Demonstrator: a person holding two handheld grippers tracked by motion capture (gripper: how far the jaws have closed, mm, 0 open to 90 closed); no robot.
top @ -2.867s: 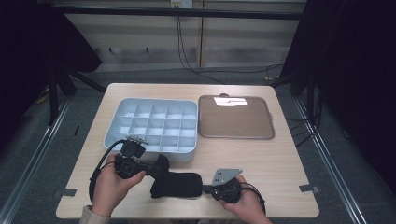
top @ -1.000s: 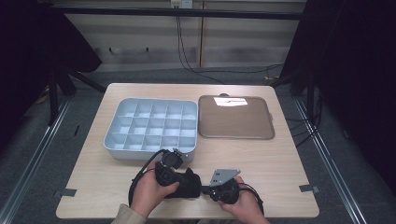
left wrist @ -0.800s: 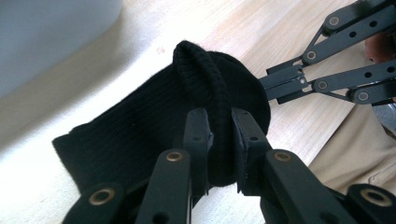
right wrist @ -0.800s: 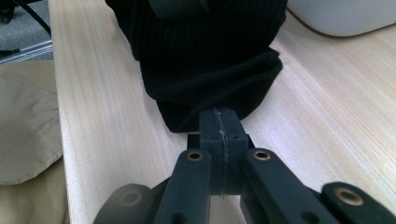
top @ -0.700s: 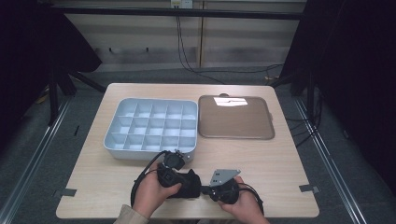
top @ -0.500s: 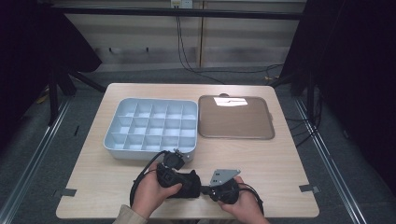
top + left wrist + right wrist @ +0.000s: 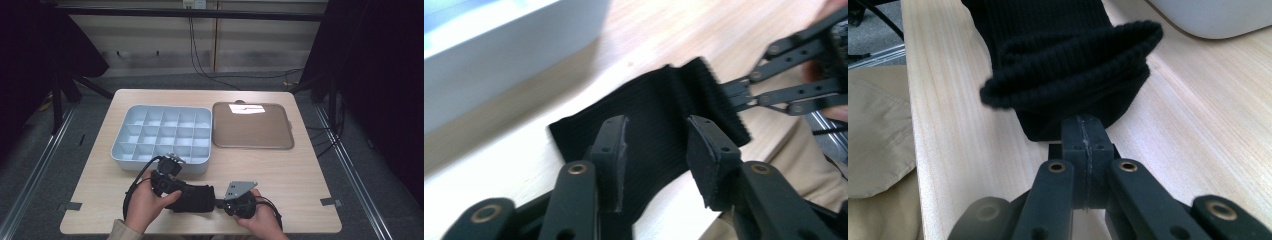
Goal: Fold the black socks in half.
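Just in front of the compartment tray (image 7: 160, 132), black ribbed sock (image 7: 195, 198) flat on the wooden table (image 7: 300, 170), right gripper (image 7: 1083, 137) pinched tight on its cuff, left gripper (image 7: 656, 142) over the cloth (jaws just been opening, nothing pressed between).

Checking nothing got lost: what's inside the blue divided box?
The compartment box shows bare cells in the high view. Its near row, behind the front wall and the left gripper, is partly hidden.

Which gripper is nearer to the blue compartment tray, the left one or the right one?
Left. The left gripper is just in front of the compartment tray, jaws open over the black sock. The right gripper is farther away, pinching the sock's other end.
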